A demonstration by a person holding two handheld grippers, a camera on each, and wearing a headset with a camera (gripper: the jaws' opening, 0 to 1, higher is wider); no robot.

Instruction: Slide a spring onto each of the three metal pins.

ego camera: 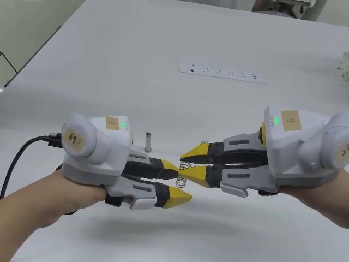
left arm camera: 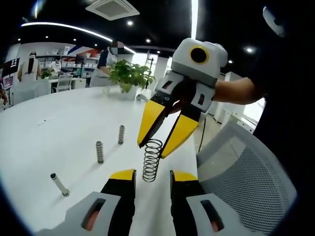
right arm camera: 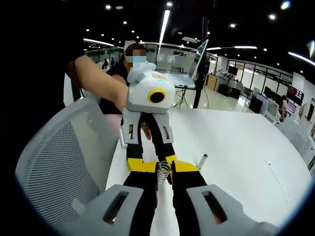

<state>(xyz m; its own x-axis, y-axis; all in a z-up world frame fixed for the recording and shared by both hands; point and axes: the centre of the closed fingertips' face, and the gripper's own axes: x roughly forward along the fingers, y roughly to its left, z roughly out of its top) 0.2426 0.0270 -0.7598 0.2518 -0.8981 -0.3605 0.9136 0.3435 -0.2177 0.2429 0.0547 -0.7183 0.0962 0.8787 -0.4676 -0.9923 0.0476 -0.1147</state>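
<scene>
1. Spring hangs in the air between the two grippers, low over the counter. Its upper end is grasped in the yellow-tipped jaws of the right gripper.
2. Facing it from the opposite side, the left gripper has its jaws released and parted. The spring's free end sits between their tips, and we cannot tell whether it touches either one.
3. In the left gripper view we see the bare pin standing on the counter, off to one side of the jaws and apart from both grippers. Nothing lies between it and the spring.
4. Farther along the same rough line stand two more pins, the nearer pin and the farther pin. Each already wears a spring, and both stand clear of the grippers.
5. In both gripper views the counter's edge runs close beside the grippers. A mesh chair stands just past that edge, so we have little room on that side.
6. On the other side a broad, bare stretch of white counter runs away from the grippers. In the head view its left edge cuts diagonally across the upper corner, well apart from the work.
7. A power strip lies flat far out on the counter, well apart from the pins and grippers.
8. A black cable trails from the back of the left gripper toward the left edge of the head view.
9. A potted plant stands at the counter's far end.
</scene>
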